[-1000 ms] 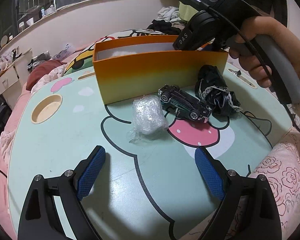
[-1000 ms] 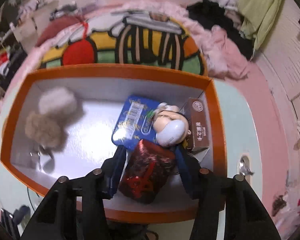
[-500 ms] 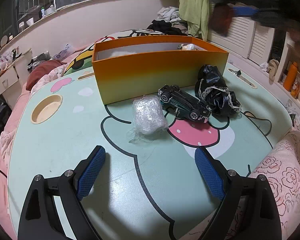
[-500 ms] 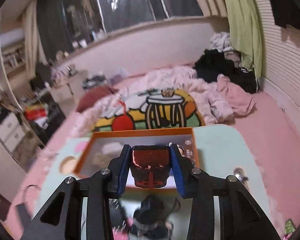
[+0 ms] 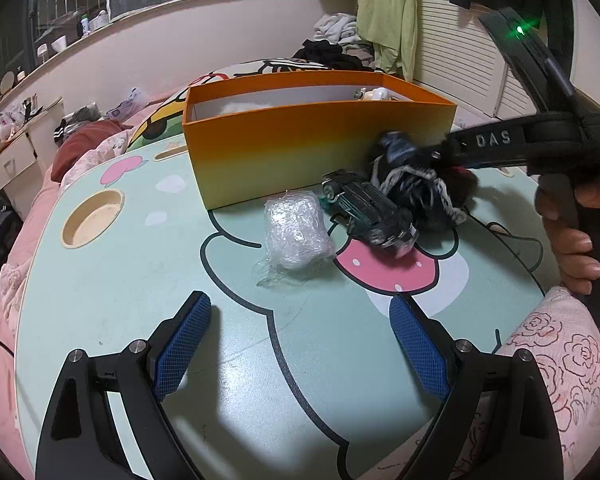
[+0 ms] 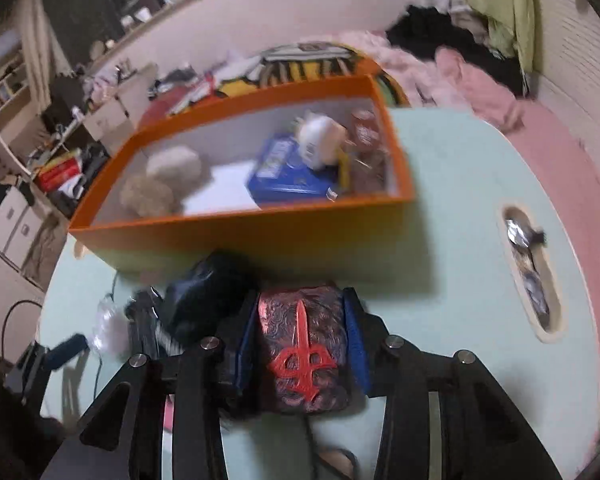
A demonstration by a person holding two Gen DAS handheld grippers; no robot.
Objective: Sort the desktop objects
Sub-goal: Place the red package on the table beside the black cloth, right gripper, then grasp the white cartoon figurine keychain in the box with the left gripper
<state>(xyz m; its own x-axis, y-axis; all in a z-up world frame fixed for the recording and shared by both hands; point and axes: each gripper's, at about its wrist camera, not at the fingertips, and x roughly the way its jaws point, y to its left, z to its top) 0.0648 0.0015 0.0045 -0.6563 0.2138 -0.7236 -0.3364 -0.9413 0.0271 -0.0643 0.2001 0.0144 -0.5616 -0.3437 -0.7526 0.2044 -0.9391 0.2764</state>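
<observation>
Desktop objects lie ahead of my left hand-held gripper (image 5: pixel 298 344), whose jaws stand wide and empty: a crinkled clear plastic bundle (image 5: pixel 296 232), a glossy dark toy car (image 5: pixel 366 210), a black fabric lump (image 5: pixel 416 176). My right hand-held gripper (image 6: pixel 300 344) has an embossed dark red pouch (image 6: pixel 302 344) between its blue pads, the jaws opening. Beyond it stands the orange cardboard box (image 6: pixel 260 232) on the mint table (image 6: pixel 460 200).

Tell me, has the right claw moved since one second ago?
Yes. The right claw, still gripping the red packet, has come out of the orange box to the table in front of it.
</observation>
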